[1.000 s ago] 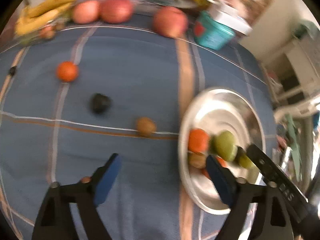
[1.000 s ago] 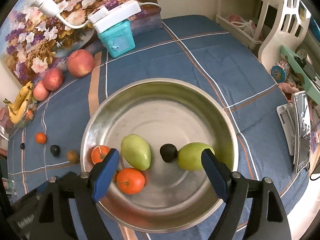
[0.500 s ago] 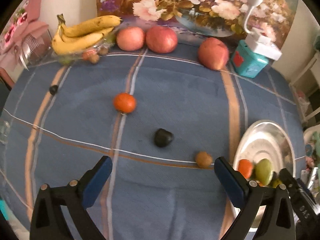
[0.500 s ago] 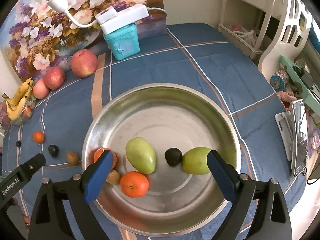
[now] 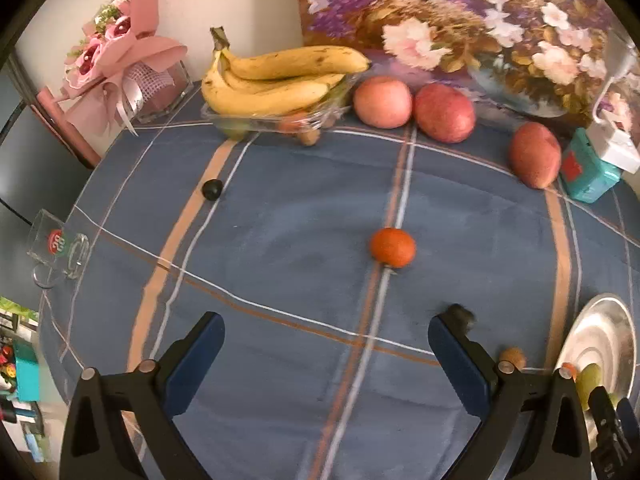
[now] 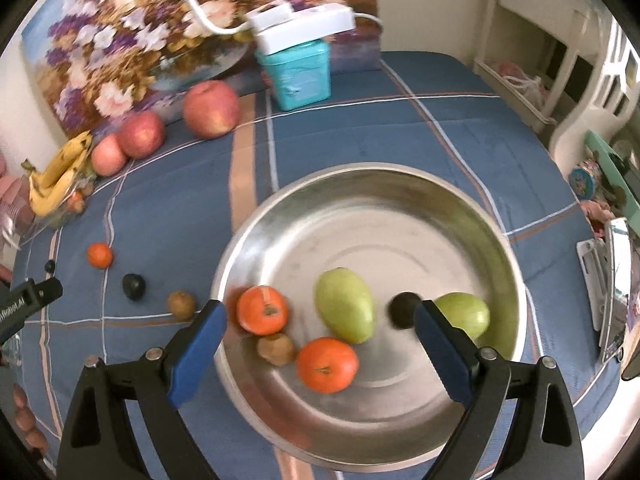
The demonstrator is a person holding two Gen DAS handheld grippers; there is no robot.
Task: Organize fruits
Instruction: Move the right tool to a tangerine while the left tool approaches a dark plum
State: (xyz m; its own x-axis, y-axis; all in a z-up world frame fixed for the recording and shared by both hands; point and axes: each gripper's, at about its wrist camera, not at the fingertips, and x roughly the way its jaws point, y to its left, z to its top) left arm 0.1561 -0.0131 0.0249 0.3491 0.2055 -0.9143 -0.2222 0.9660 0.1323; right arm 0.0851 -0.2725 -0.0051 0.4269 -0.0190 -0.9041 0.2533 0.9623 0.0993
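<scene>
Now, big shiny steel bowl (image 6: 472, 224) holds two smooth green mangoes, two tangerines etc. Loose tangerine (image 5: 391, 247), round w/ dimpled skin, sits on blue cloth (image 5: 280, 240), ahead of left gripper (image 5: 326, 346). Both grippers spread wide, empty; right gripper (image 6: 320, 330) over bowl. Best approach: straddle tangerine's widest part, squeeze gently.

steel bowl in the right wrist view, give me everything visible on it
The steel bowl is round, wide and shallow, of shiny bare metal with faint concentric rings on its floor. It sits upright on the blue striped tablecloth. Inside lie two oranges, two green fruits, a small brown fruit and a small dark one. The open right gripper hovers over its near side; contact cannot be told. Its near rim is blurred.
</scene>
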